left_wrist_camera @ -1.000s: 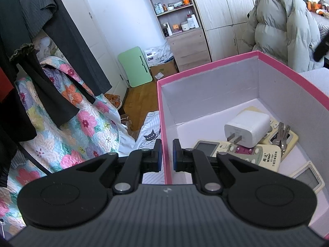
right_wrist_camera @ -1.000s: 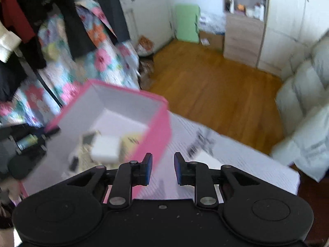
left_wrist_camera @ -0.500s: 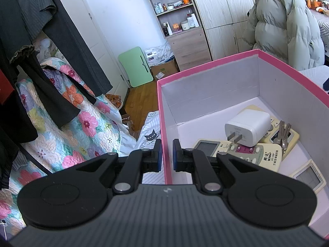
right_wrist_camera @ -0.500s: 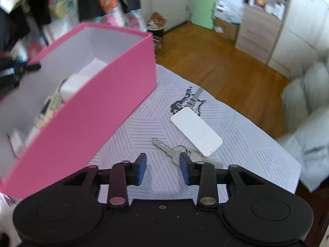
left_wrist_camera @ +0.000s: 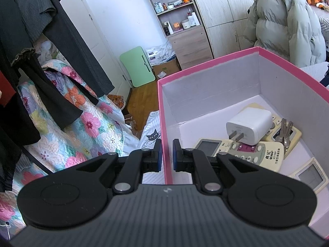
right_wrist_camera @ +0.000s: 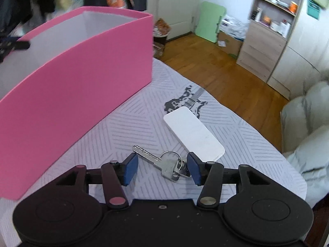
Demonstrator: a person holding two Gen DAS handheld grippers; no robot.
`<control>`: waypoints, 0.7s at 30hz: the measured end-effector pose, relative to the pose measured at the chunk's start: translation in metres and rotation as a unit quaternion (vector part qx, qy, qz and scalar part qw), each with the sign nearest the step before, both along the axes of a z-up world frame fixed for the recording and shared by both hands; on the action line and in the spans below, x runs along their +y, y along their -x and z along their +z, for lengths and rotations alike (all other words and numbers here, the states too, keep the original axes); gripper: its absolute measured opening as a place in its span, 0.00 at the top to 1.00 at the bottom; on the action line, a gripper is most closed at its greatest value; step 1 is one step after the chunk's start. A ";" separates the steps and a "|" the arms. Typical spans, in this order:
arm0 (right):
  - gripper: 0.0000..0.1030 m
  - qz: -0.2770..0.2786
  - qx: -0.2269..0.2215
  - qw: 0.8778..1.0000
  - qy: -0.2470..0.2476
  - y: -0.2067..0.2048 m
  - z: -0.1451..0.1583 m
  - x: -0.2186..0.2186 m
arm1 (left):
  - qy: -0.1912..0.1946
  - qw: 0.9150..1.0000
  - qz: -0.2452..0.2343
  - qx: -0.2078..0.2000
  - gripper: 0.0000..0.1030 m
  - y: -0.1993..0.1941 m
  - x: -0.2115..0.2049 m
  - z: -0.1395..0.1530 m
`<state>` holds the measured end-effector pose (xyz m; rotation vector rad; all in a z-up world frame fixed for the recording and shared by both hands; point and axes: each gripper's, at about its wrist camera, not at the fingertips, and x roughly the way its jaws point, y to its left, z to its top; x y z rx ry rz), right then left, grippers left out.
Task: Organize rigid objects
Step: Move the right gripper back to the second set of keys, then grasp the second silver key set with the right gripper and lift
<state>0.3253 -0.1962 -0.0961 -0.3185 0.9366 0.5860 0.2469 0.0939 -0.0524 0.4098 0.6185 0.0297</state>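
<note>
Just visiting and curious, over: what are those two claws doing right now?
Left gripper shut on pink box wall. Right gripper open, jaws just widened, straddling keys, not gripping. White slab beside keys.

I can read only "QUNDA" with Chinese characters beside it on the cream plastic remote control (left_wrist_camera: pixel 255 154) lying inside the pink cardboard box (left_wrist_camera: pixel 205 76); the smaller print below stays illegible.

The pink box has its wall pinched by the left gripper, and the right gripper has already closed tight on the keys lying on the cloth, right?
Not quite. The left gripper does pinch the pink box wall, but the right wrist view shows the right gripper open: its jaws have just been opening and straddle the keys on the cloth without pressing them.
</note>
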 end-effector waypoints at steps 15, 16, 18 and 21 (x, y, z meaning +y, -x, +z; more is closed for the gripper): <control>0.72 -0.090 0.041 0.986 -0.136 0.028 0.055 -0.009 | 0.014 1.000 -0.001 -0.001 0.92 0.002 -0.002 0.000; 0.72 -0.091 0.040 0.984 -0.148 0.031 0.061 -0.009 | 0.015 1.000 -0.001 -0.001 0.92 0.002 -0.001 0.000; 0.72 -0.089 0.041 0.981 -0.166 0.033 0.070 -0.007 | 0.017 1.000 -0.001 -0.001 0.92 0.002 0.000 0.001; 0.95 -0.079 0.030 0.980 -0.182 0.039 0.087 -0.002 | 0.017 1.000 -0.002 -0.001 0.92 0.002 -0.001 0.001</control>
